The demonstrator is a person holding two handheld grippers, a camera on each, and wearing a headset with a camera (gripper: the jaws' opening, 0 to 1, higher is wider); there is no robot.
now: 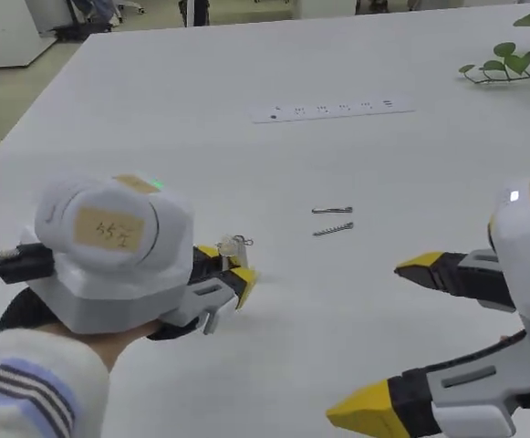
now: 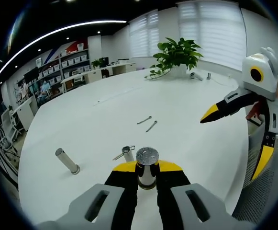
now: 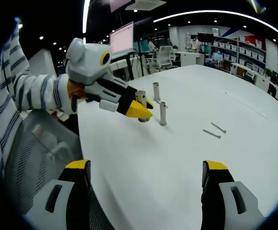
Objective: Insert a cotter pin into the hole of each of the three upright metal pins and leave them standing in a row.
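Jaws of the left gripper, toward the near left edge of the tabletop, are clamped on a metal pin with a round flat head, held upright. Just beyond it, in the left gripper view, a second pin stands with a wire cotter pin through its top. A third pin sits farther left in that view, apart from both. Toward the middle of the tabletop a far loose cotter pin and a near loose cotter pin lie close together, side by side, well short of a white power strip nearer the far edge. Toward the near right, the right gripper hovers with its jaws spread wide, holding nothing.
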